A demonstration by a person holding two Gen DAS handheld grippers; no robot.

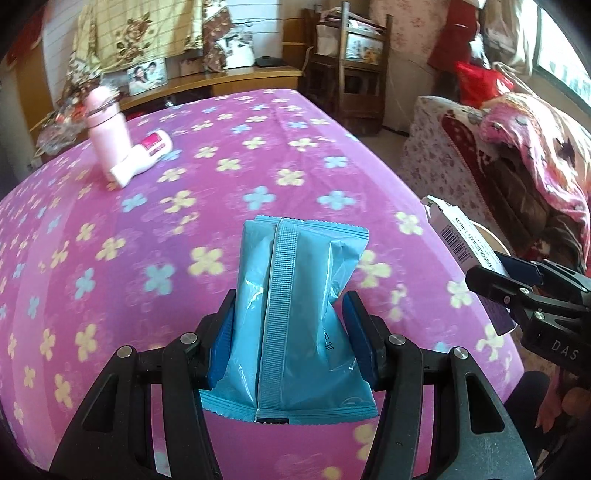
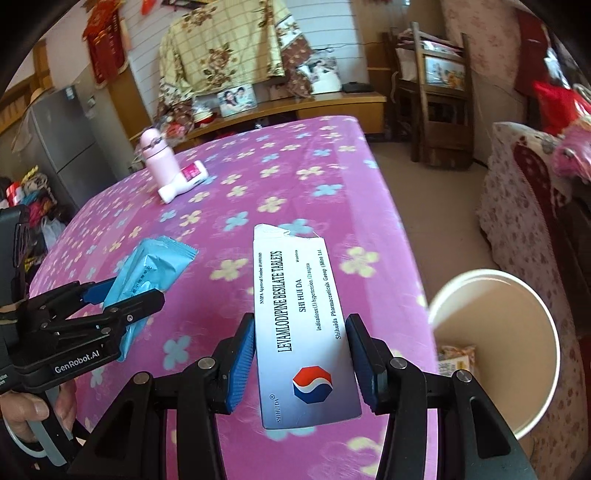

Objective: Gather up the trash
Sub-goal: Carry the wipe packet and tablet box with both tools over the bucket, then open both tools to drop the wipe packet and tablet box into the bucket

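While both grippers hold trash above the table (image 2: pixel 332 155), the carry step is in hand: the left gripper (image 1: pixel 288 332) pinches a blue packet (image 1: pixel 295 295), the right gripper (image 2: pixel 301 350) a tablet box (image 2: pixel 303 325). Next, each piece must probably drop into the white bin (image 2: pixel 546 332) just beside the table edge, box first, since it is nearer.

A pink flowered cloth (image 2: pixel 295 206) covers the table in a daylit room. Behind it a low wooden cabinet (image 2: pixel 332 105) runs along a white wall (image 2: pixel 332 33), where a yellow floral fabric (image 2: pixel 221 48) hangs above a framed photograph (image 2: pixel 236 99). A dark wooden chair (image 2: pixel 439 110) stands on the pale floor (image 2: pixel 424 177). A grey refrigerator (image 2: pixel 62 140) stands left; a floral-covered sofa (image 2: pixel 524 206) sits right, beneath a window (image 1: pixel 565 70).
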